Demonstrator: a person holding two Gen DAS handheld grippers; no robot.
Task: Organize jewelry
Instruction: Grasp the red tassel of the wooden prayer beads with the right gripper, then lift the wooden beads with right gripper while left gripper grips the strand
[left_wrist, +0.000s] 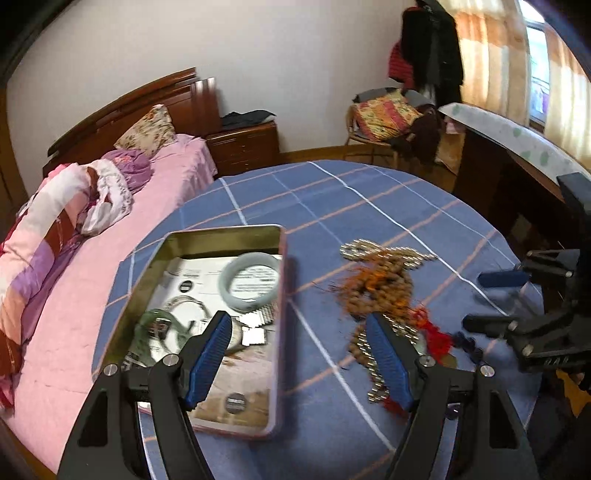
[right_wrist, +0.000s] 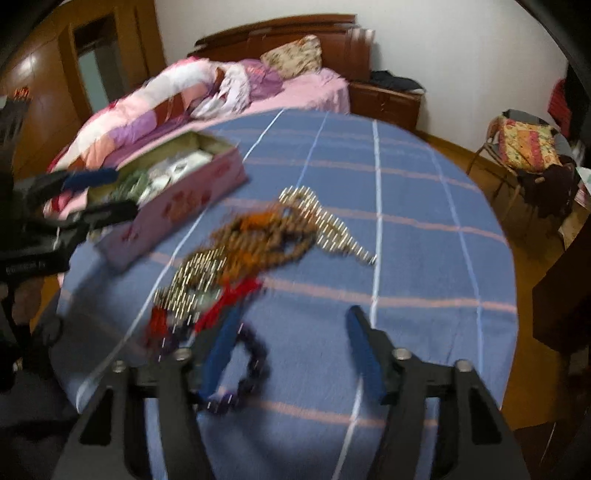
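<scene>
Jewelry lies in a tangled heap (left_wrist: 384, 288) of gold, brown and orange beads with red tassels on the blue plaid counter (left_wrist: 332, 199); beside it stands a pink tin box (left_wrist: 275, 332) holding a pale bangle (left_wrist: 248, 282) and a green bangle (left_wrist: 155, 321); the left claw (left_wrist: 299, 354) hangs spread wide and empty, one finger over the box, the other over the heap; the right claw (right_wrist: 295, 347) is likewise released, grasping nothing, near a string of dark purple beads (right_wrist: 255, 369); a pink bed (right_wrist: 303, 92) stands behind.
</scene>
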